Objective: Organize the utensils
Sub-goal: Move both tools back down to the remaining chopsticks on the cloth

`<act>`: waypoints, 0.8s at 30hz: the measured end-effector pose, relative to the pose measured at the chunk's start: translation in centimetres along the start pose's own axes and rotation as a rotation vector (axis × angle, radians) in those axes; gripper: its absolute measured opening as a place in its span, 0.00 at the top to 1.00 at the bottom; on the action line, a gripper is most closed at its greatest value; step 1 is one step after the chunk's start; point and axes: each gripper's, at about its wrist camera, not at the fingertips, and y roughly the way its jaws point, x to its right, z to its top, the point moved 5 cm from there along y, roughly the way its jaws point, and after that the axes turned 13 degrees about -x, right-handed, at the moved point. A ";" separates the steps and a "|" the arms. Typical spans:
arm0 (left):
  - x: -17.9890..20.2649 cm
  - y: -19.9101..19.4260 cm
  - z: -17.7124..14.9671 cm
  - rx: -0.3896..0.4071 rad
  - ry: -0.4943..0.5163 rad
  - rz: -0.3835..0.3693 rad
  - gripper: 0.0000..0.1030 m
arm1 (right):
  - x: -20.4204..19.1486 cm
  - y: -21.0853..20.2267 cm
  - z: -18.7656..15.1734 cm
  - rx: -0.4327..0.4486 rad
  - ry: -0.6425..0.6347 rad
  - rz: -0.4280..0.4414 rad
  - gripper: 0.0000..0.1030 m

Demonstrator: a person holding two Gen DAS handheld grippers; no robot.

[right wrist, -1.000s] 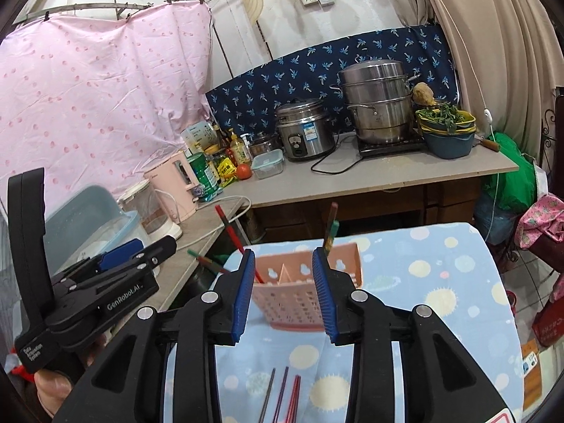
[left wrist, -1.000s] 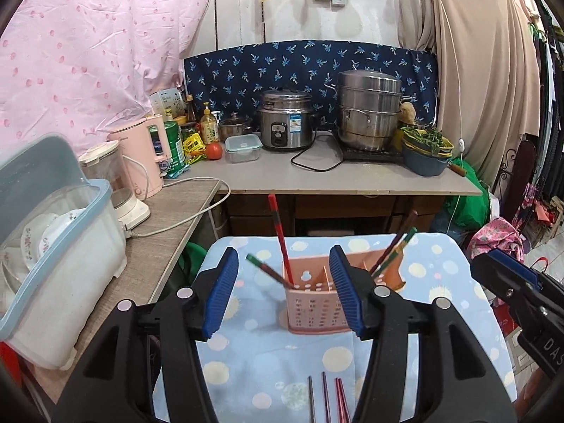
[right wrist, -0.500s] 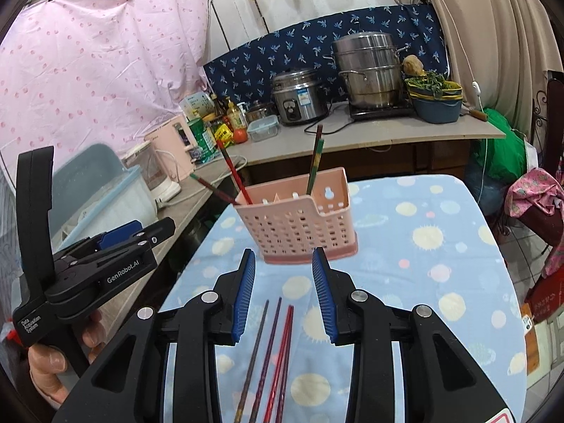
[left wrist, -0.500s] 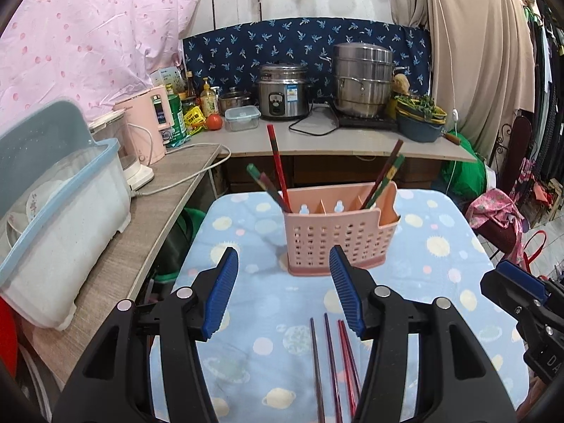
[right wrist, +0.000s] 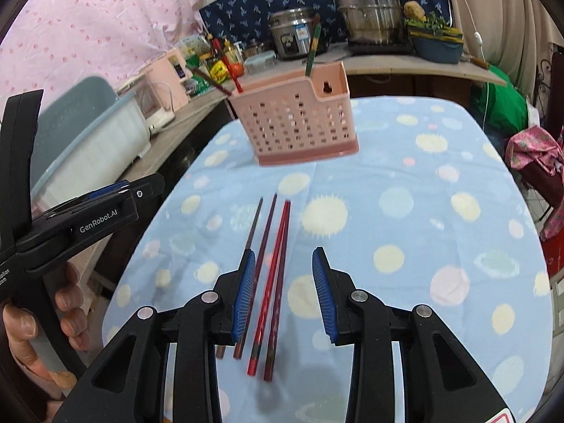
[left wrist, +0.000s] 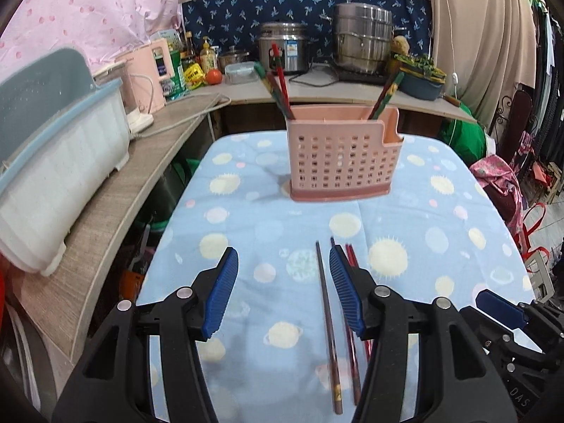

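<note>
Here, four loose chopsticks [right wrist: 269,275] lie side by side on a blue spotted tablecloth [right wrist: 405,218], tips aimed at a pink perforated utensil holder [right wrist: 296,125] standing further back with a few chopsticks upright inside. The right gripper [right wrist: 282,292] hangs over the red pair, jaws apart and empty, likely lining up a pick. The left gripper [left wrist: 282,292], also spread and empty, hovers over the darkest stick [left wrist: 326,317]. Kitchen counters surround the table.
</note>
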 end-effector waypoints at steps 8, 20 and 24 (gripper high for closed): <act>-0.2 2.5 -4.2 -0.093 -0.002 0.001 0.50 | -0.1 2.1 -3.6 -0.069 -0.003 -0.011 0.68; -0.1 4.7 -8.5 -0.180 0.001 -0.004 0.50 | -0.9 4.8 -6.7 -0.161 -0.026 -0.018 0.68; 0.0 5.3 -9.4 -0.203 0.003 -0.011 0.50 | -1.1 5.6 -7.4 -0.184 -0.036 -0.024 0.69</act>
